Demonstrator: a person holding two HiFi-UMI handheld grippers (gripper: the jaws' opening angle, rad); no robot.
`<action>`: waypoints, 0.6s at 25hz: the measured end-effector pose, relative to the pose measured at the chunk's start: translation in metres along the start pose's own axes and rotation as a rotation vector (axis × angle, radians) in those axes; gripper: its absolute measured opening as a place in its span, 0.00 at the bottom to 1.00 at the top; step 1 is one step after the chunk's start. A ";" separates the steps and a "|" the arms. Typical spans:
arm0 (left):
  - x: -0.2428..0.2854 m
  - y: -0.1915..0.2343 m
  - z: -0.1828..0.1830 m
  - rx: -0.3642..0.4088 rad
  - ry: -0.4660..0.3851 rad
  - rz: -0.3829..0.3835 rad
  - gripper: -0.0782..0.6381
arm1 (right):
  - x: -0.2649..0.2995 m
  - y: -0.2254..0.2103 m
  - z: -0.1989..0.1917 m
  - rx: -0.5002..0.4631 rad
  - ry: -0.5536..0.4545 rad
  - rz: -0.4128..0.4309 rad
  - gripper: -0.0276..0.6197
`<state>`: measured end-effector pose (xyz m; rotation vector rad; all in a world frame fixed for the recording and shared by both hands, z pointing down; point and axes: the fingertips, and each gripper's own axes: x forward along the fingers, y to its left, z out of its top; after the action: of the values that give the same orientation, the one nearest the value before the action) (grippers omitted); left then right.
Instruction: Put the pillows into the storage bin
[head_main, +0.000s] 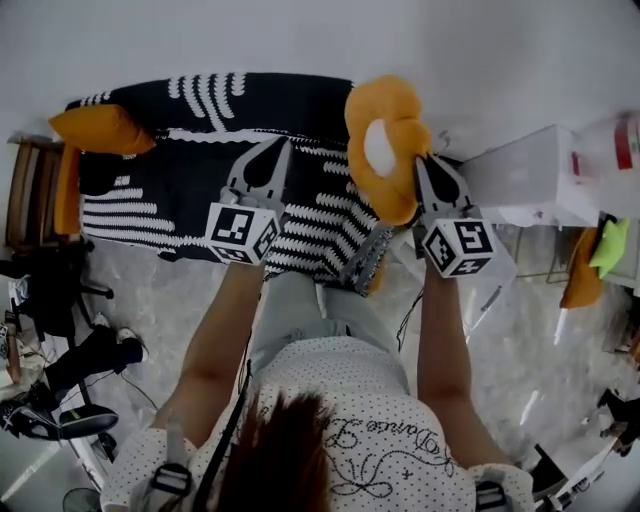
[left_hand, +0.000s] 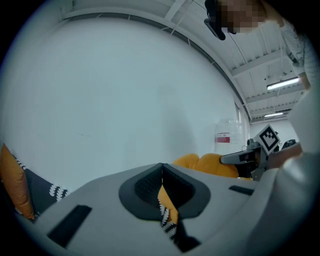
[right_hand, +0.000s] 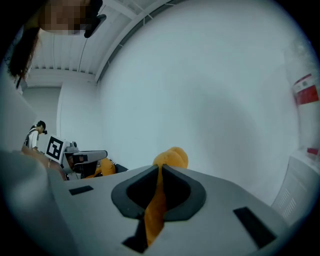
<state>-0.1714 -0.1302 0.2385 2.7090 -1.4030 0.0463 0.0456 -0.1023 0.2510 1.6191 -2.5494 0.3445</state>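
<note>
In the head view my left gripper is shut on a black-and-white patterned pillow with an orange edge, held up in front of the sofa. Its cloth is pinched between the left gripper's closed jaws. My right gripper is shut on an orange flower-shaped pillow with a white centre. The right gripper squeezes an orange fold, and the pillow's top shows beyond the jaws. The clear storage bin stands to the right of the flower pillow.
A sofa with a black-and-white cover lies ahead, with a plain orange pillow at its left end. A water jug with a red label stands by the bin. A chair and cables sit on the floor at left.
</note>
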 end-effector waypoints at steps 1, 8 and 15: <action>-0.001 -0.010 0.004 0.003 -0.009 -0.005 0.11 | -0.010 -0.001 0.005 -0.001 -0.016 0.000 0.09; -0.002 -0.080 0.016 -0.003 -0.049 -0.089 0.11 | -0.084 -0.019 0.023 0.019 -0.079 -0.056 0.09; -0.005 -0.138 0.009 0.003 -0.015 -0.291 0.11 | -0.162 -0.019 0.010 0.046 -0.105 -0.257 0.09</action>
<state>-0.0615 -0.0475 0.2202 2.8902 -0.9984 0.0076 0.1329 0.0301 0.2110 2.0033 -2.3780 0.3018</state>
